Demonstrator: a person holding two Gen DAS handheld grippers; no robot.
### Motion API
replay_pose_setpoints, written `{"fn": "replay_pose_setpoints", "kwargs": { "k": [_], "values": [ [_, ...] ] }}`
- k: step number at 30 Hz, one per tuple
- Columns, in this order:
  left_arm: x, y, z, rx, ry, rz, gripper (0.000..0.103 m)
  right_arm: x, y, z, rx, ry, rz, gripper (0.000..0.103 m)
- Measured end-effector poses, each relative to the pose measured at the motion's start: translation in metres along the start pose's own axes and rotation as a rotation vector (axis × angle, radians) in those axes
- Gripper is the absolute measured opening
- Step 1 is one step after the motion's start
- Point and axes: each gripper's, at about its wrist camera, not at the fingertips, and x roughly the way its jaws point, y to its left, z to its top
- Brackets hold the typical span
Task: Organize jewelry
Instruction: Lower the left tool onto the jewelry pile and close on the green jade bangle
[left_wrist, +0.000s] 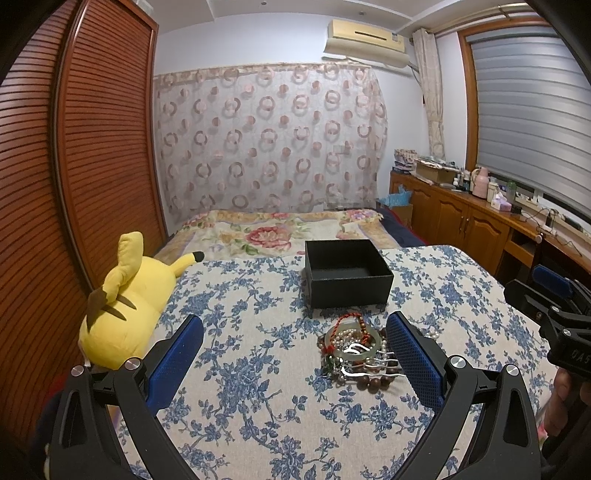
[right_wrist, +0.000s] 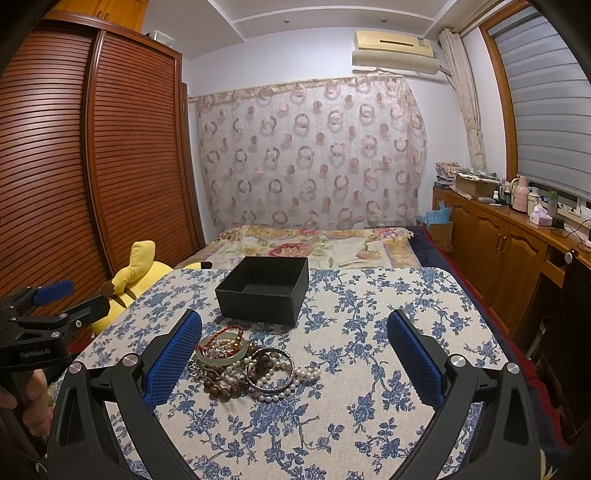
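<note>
Jewelry (right_wrist: 245, 365) lies heaped in one tangle on the flowered bench (right_wrist: 369, 406), just in front of the black box (right_wrist: 264, 291), which stands open and looks empty, likely the place meant for the pieces. A pale jade bangle (right_wrist: 221, 350) rests on top at the left of the heap, with a red cord through it; a silver bangle (right_wrist: 271, 371), dark wooden beads (right_wrist: 221, 387) and pearl strands (right_wrist: 306, 373) overlap beside it, so lifting one piece may drag its neighbours.

Both tools hover short of the heap with nothing held. The left gripper (left_wrist: 295, 347) has its jaws wide, the heap just inside its right finger. The right gripper (right_wrist: 295, 347) also has wide jaws, the heap near its left finger.

Open cloth lies to the right of the heap and toward the near edge, giving room to spread pieces apart. A yellow plush (left_wrist: 122, 310) crowds the bench's left edge. Beyond the far edge, close behind the box, is the bed (right_wrist: 321, 243).
</note>
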Motion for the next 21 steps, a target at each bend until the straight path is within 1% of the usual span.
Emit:
{"fn": "replay_pose_setpoints", "kwargs": {
  "k": [6,15,18,19,21],
  "values": [
    [0.013,0.001,-0.009,0.0,0.028,-0.006,0.096,0.007,-0.002,-0.009,-0.001,0.023,0.019,0.101],
    [0.041,0.008,-0.029,-0.016,0.089,-0.029,0.096,0.022,-0.005,-0.022,-0.025,0.054,0.034,0.101],
    [0.048,0.01,-0.034,-0.02,0.112,-0.036,0.096,0.03,-0.006,-0.027,-0.036,0.078,0.051,0.093],
    [0.05,0.011,-0.035,-0.022,0.115,-0.039,0.096,0.032,-0.006,-0.029,-0.041,0.083,0.054,0.088],
    [0.053,0.012,-0.036,-0.025,0.122,-0.054,0.096,0.039,-0.006,-0.033,-0.056,0.103,0.061,0.082]
  ]
}}
